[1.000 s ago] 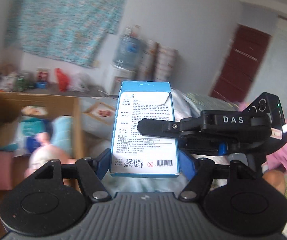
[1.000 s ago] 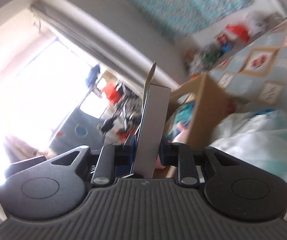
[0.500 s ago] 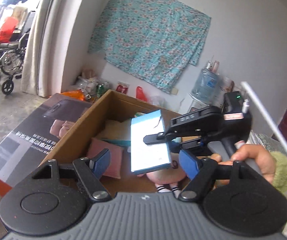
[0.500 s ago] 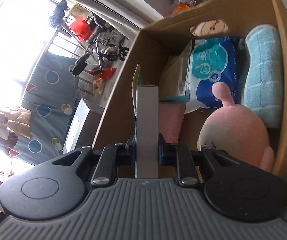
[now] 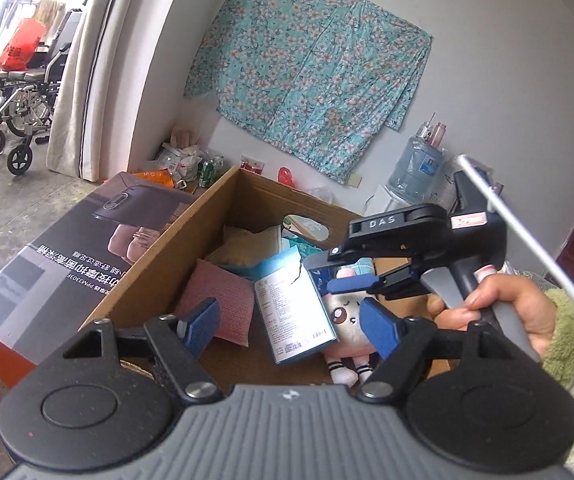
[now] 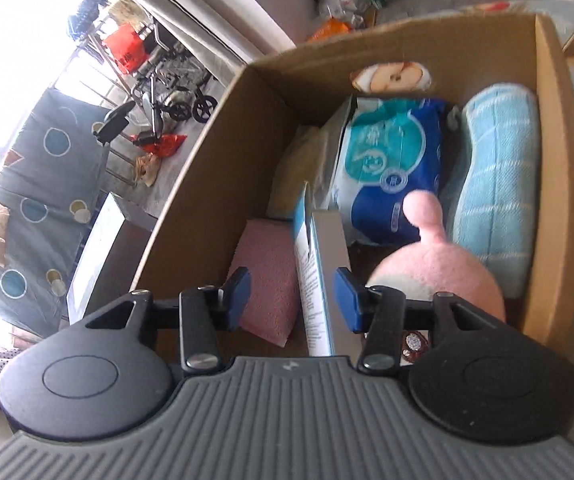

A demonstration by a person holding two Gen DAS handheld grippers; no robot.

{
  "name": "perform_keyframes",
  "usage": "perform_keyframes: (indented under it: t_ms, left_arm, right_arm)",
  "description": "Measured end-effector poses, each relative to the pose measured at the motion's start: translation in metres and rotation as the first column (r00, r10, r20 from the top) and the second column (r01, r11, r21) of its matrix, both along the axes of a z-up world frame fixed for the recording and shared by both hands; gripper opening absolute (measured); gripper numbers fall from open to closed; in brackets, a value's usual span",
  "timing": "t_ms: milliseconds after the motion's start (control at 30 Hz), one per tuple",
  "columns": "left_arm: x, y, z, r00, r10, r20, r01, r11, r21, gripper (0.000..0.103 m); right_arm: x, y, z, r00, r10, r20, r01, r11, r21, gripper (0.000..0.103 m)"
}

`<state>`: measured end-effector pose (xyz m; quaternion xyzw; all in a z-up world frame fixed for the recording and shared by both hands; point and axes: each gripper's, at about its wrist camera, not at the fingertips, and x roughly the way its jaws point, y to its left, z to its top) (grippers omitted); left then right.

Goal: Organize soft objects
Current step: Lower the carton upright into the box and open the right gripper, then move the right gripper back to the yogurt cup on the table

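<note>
A blue and white paper box (image 5: 295, 308) leans inside the open cardboard box (image 5: 155, 264), free of both grippers. In the right wrist view the paper box (image 6: 319, 280) stands between the open jaws of my right gripper (image 6: 293, 300), untouched. My right gripper (image 5: 351, 276) hovers just above it in the left wrist view. My left gripper (image 5: 287, 324) is open and empty over the cardboard box (image 6: 555, 184). Inside lie a pink plush toy (image 6: 439, 276), a pink sponge (image 6: 267, 280), a blue wipes pack (image 6: 395, 172) and a light blue towel roll (image 6: 499, 184).
A dark printed carton (image 5: 71, 256) lies left of the cardboard box. A water bottle (image 5: 415, 168) stands at the back wall under a floral cloth (image 5: 311, 64). A wheelchair (image 5: 19, 108) is in the doorway at left. Clutter sits on the floor behind the box.
My right gripper carried the paper box down into the cardboard box and opened, letting it go. My left gripper let go of it earlier and stays open.
</note>
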<state>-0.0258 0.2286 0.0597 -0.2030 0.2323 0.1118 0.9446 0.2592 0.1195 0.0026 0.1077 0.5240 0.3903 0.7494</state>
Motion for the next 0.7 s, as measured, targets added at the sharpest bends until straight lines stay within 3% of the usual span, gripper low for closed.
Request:
perform_keyframes:
  t_ms: [167, 300, 433, 567, 700]
  left_arm:
    - [0.002, -0.004, -0.001, 1.0, -0.013, -0.003, 0.013, 1.0, 0.007, 0.08]
    - [0.004, -0.014, 0.0, 0.999, -0.043, 0.003, 0.043, 0.999, 0.032, 0.086]
    - [0.006, -0.03, 0.005, 0.993, -0.111, 0.026, 0.11, 0.992, 0.057, 0.093]
    - [0.016, -0.052, 0.009, 0.978, -0.209, 0.024, 0.206, 0.975, 0.084, 0.096]
    - [0.034, -0.079, 0.013, 0.956, -0.292, 0.006, 0.289, 0.948, 0.134, 0.098]
  right_arm:
    - [-0.006, -0.023, 0.017, 1.0, -0.003, 0.015, 0.001, 0.997, 0.079, 0.046]
    - [-0.023, -0.056, 0.035, 0.999, 0.0, 0.052, -0.008, 0.987, 0.16, 0.054]
    - [-0.055, -0.113, 0.045, 0.996, -0.046, 0.074, 0.026, 0.966, 0.258, 0.06]
    - [-0.094, -0.179, 0.047, 0.99, -0.093, 0.108, 0.05, 0.935, 0.35, 0.073]
    - [-0.127, -0.244, 0.045, 0.973, -0.172, 0.151, 0.106, 0.922, 0.373, 0.078]
